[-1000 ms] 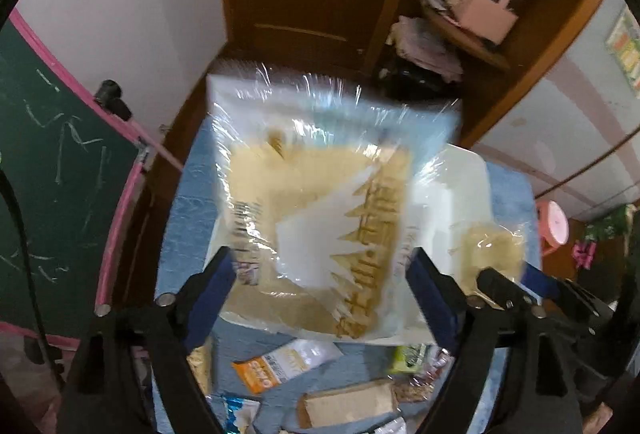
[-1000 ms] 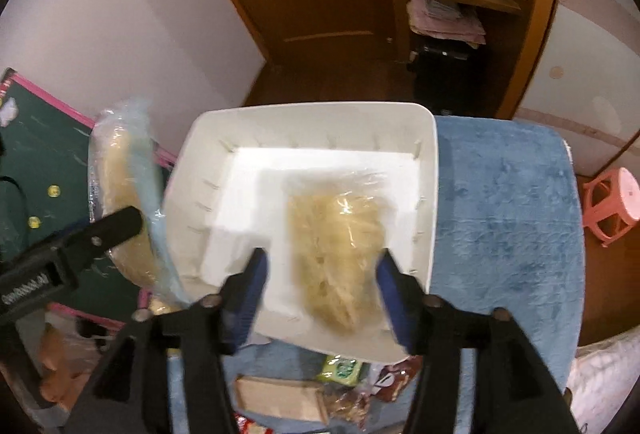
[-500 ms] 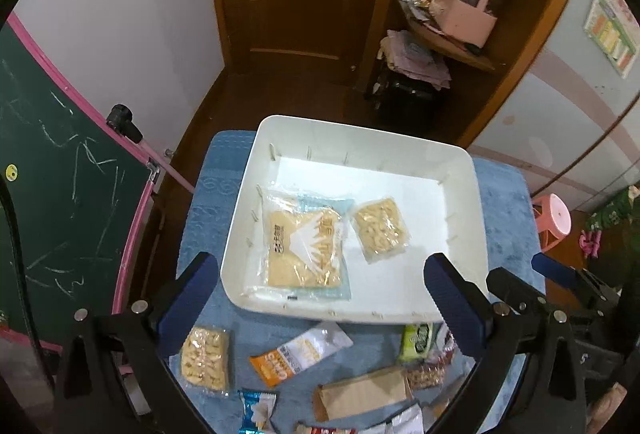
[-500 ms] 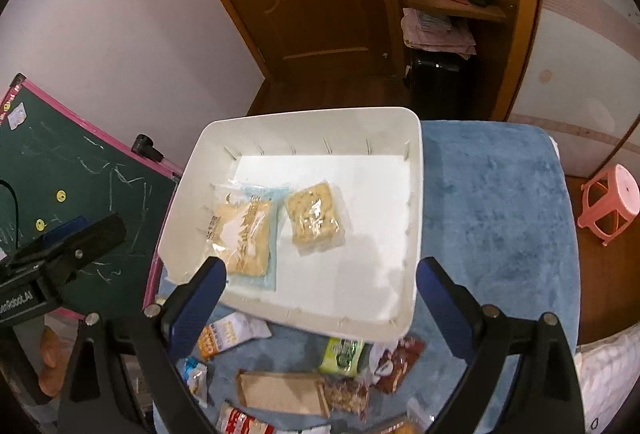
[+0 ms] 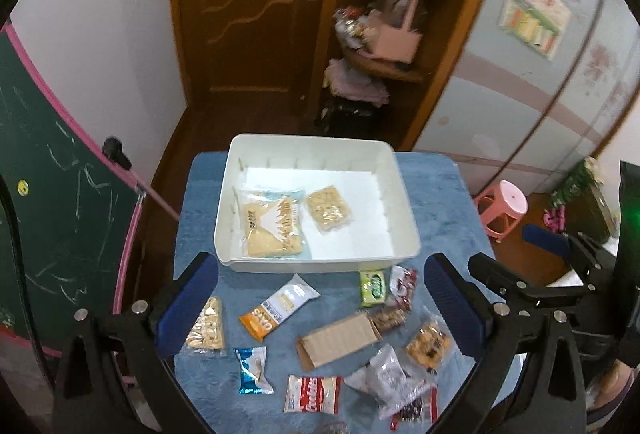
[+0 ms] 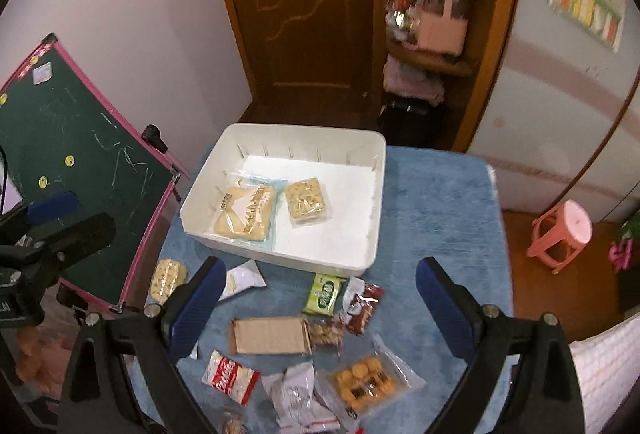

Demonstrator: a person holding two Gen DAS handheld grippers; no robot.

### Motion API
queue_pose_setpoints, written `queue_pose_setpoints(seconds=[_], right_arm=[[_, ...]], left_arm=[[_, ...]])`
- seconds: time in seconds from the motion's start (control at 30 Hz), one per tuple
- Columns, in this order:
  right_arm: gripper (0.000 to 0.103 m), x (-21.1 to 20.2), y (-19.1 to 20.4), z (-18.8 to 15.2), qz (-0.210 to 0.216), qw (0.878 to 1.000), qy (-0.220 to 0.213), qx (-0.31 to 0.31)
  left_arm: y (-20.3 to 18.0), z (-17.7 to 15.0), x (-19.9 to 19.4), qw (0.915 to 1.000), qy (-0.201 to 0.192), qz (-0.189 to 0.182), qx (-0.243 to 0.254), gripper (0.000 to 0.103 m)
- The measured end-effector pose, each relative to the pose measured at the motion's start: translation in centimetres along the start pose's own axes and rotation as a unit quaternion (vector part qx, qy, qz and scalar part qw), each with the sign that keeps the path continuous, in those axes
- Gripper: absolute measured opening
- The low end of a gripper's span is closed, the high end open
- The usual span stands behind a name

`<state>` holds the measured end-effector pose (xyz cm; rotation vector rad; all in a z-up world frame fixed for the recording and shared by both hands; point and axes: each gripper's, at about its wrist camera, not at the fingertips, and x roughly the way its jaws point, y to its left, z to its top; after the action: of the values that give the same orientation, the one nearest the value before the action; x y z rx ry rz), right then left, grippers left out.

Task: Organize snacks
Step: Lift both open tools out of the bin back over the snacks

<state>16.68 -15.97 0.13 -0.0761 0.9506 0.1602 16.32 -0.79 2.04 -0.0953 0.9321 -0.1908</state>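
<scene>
Hovering between picks: left tongs [image 5: 316, 298] and right tongs [image 6: 320, 308] spread, empty. Two snacks, large packet [image 5: 272, 224] and cracker pack [image 5: 329, 208], in white bin [image 5: 320, 262]; next, probably, oats bar [image 5: 278, 305] on worktop [image 5: 440, 194].

I am reading "OATS" in white on the orange end of an oat bar wrapper [image 5: 277, 305] lying at six o'clock of the white tray [image 5: 318, 261]. Further toward six o'clock, a red-and-white packet [image 5: 313, 394] is showing a red script brand I cannot make out. The green packet [image 5: 373, 287] and the wall poster [image 5: 534, 11] are carrying print too blurred to read
</scene>
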Motion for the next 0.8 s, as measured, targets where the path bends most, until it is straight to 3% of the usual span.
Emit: queue_pose_setpoints(seconds=[0.2,0.47,0.6,0.8], right_arm=[[0.097,-6.5,0.7,-3.8,-0.016,0.999,-0.04,0.005],[0.097,-11.0,1.1,-9.4,-0.034,0.998,-0.048,0.019],[0.096,-12.3,0.8,-11.7,-0.031,0.997,-0.055,0.037],[0.096,-12.5,0.6,-14.5,-0.026,0.998,-0.047,0.044]], left_arm=[[-1.6,-4.0,-5.2,0.9986,-0.023,-0.02,0.044,0.102],[-3.0,-9.5,-9.5,0.9958,-0.04,-0.039,0.072,0.102],[-3.4,-11.5,-10.1,0.997,-0.032,-0.032,0.063,0.102],[-3.4,-14.4,-7.8,0.9974,0.011,-0.044,0.055,0.102]])
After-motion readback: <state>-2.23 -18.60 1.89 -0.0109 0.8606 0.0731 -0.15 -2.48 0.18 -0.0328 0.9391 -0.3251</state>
